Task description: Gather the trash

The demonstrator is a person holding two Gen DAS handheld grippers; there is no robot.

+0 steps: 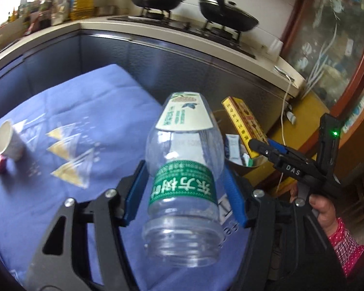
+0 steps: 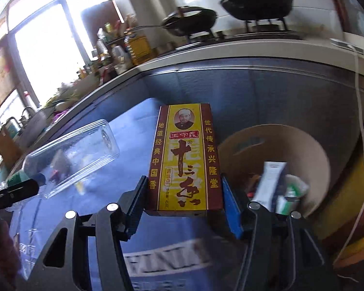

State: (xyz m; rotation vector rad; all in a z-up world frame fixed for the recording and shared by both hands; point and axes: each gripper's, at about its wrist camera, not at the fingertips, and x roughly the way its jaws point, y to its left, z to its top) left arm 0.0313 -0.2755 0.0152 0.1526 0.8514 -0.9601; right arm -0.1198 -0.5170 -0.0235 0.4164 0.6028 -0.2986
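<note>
Blue cloth point(image 1: 89, 101) edge: left claw point(image 1: 184, 189) grips bottle point(image 1: 182, 169); right claw point(image 2: 182, 201) grips box point(image 2: 185, 157).

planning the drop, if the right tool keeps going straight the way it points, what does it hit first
Probably the dark cabinet front under the counter. The right tool holds the yellow box aimed there; the bin sits off to its right. Depth is unclear.
</note>
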